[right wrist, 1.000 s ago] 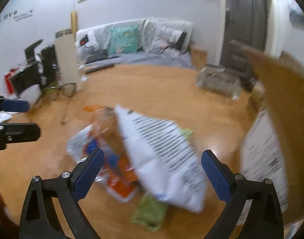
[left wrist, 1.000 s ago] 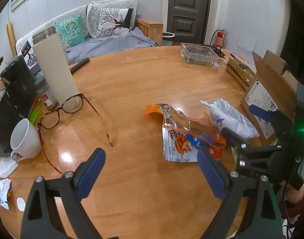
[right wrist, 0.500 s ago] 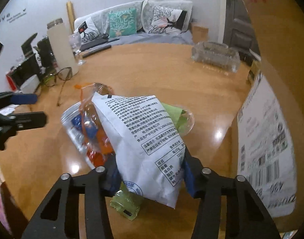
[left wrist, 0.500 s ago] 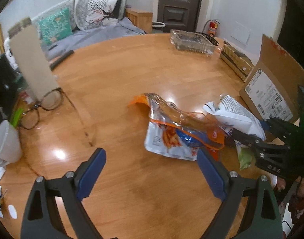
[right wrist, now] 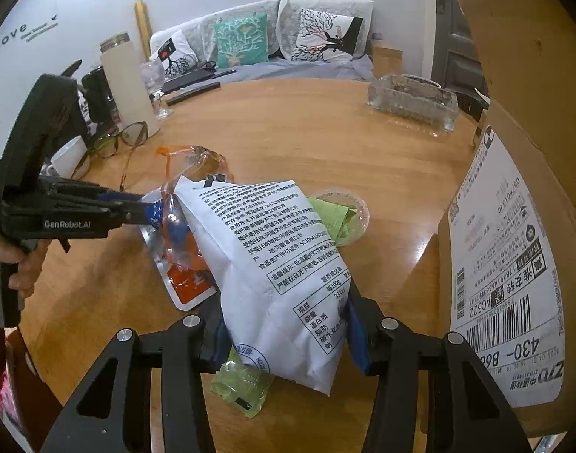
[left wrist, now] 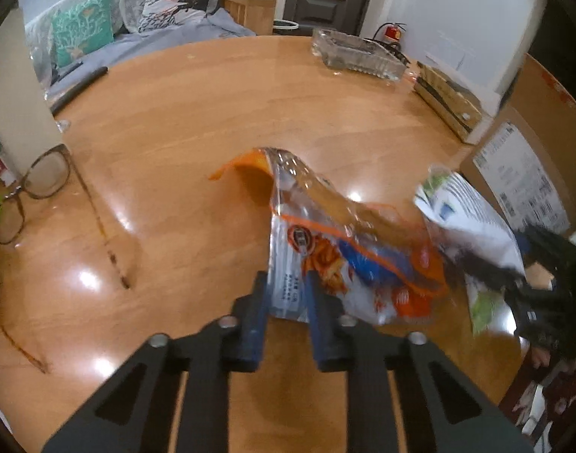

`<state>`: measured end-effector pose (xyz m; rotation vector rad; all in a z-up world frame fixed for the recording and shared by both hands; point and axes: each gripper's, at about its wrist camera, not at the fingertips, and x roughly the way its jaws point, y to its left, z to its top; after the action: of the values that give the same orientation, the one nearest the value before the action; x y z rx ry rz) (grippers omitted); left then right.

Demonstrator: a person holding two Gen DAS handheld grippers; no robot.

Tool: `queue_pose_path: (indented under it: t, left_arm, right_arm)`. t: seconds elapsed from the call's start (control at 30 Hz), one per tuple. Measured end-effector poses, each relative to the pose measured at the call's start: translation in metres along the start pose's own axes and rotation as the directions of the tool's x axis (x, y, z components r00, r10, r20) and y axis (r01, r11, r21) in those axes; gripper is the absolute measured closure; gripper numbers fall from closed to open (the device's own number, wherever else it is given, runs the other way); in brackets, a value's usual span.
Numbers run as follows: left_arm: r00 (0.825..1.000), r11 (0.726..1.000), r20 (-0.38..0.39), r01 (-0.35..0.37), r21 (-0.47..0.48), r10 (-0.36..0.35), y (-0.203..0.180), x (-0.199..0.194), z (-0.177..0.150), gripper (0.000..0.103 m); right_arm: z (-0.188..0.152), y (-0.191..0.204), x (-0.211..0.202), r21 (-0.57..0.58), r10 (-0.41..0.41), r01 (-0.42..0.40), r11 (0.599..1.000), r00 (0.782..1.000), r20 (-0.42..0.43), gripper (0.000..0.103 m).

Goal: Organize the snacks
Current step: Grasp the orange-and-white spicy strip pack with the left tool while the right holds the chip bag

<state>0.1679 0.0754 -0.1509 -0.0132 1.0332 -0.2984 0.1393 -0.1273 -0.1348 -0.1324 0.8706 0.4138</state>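
Note:
My left gripper (left wrist: 286,294) is shut on the near edge of an orange and clear snack bag (left wrist: 333,241) lying on the round wooden table (left wrist: 197,113). It also shows in the right wrist view (right wrist: 152,213), pinching that bag (right wrist: 182,249). My right gripper (right wrist: 284,336) is shut on a white snack bag (right wrist: 273,264) with black print, which overlaps the orange bag. The white bag shows in the left wrist view (left wrist: 465,211). A small green packet (right wrist: 242,385) lies under it, and a green jelly cup (right wrist: 341,219) sits behind it.
An open cardboard box (right wrist: 514,249) stands close on the right. A glass ashtray (right wrist: 412,104) sits at the far side. Glasses (left wrist: 35,188), a white mug (right wrist: 67,158), a tall beige flask (right wrist: 125,83) and a wine glass (right wrist: 156,87) are on the left.
My left gripper moved right to the orange bag and closed on its edge. My right gripper closed on the white bag a moment earlier and still holds it.

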Motion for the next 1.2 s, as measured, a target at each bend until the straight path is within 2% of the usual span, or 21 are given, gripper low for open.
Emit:
queue_pose_path:
  t: [0.13,0.27,0.33,0.37,0.43,0.5,0.57,0.63,0.77,0.87,1.03,1.13,1.2]
  left_arm:
    - [0.997,0.997,-0.027,0.07,0.028,-0.069,-0.01,-0.021,-0.024,0.09]
    - [0.983,0.985,-0.105,0.16,0.066,-0.153,-0.031,-0.028,-0.054,0.09]
    - [0.982,0.984,-0.125,0.156,0.089,-0.144,-0.038,-0.028,-0.062,0.089]
    - [0.986,0.984,-0.113,0.135,0.112,-0.123,-0.042,-0.031,-0.064,0.085]
    - [0.996,0.988,-0.083,0.051,0.149,-0.039,-0.044,-0.036,-0.062,0.059]
    - [1.0,0.984,-0.016,-0.019,0.178,0.022,-0.043,-0.043,-0.056,0.042]
    - [0.997,0.974,0.039,-0.07,0.214,0.063,-0.045,-0.048,-0.045,0.033]
    - [0.996,0.968,0.056,-0.076,0.238,0.065,-0.047,-0.046,-0.036,0.027]
    - [1.0,0.972,0.025,0.008,0.236,-0.014,-0.046,-0.029,-0.018,0.027]
    - [1.0,0.966,-0.014,0.028,0.255,-0.025,-0.048,-0.011,-0.01,0.027]
    - [0.991,0.951,-0.078,0.127,0.281,-0.11,-0.058,0.004,-0.009,0.027]
    - [0.994,0.94,-0.089,0.096,0.327,-0.071,-0.067,0.007,-0.015,0.027]
    - [0.995,0.938,-0.091,0.064,0.342,-0.035,-0.072,0.009,-0.019,0.027]
  right_arm:
    - [-0.001,0.0,0.0,0.0,0.001,-0.001,1.0,1.0,0.003,0.057]
    - [-0.001,0.0,0.0,-0.001,0.002,-0.002,1.0,1.0,0.003,0.057]
    - [-0.001,0.001,0.0,-0.002,0.002,-0.002,1.0,1.0,0.003,0.057]
    - [-0.001,0.001,0.0,-0.005,0.003,-0.003,1.0,1.0,0.003,0.057]
    - [-0.002,0.001,-0.001,-0.008,0.003,-0.003,1.0,1.0,0.003,0.057]
    - [-0.001,0.002,-0.001,-0.008,0.003,-0.003,1.0,1.0,0.002,0.057]
    - [-0.001,0.002,-0.001,-0.009,0.003,-0.003,1.0,1.0,0.002,0.057]
    - [-0.001,0.002,0.0,-0.012,0.004,-0.004,1.0,1.0,0.001,0.057]
    - [0.0,0.003,0.0,-0.021,0.002,-0.002,1.0,1.0,-0.008,0.056]
    - [0.002,0.003,0.003,-0.019,0.012,-0.013,1.0,1.0,-0.028,0.053]
    - [0.004,0.0,0.008,-0.003,0.042,-0.042,0.999,0.997,-0.061,0.045]
    - [0.005,-0.001,0.012,-0.003,0.07,-0.071,0.998,0.995,-0.076,0.038]
    - [0.007,-0.002,0.015,0.004,0.08,-0.08,0.997,0.994,-0.08,0.038]
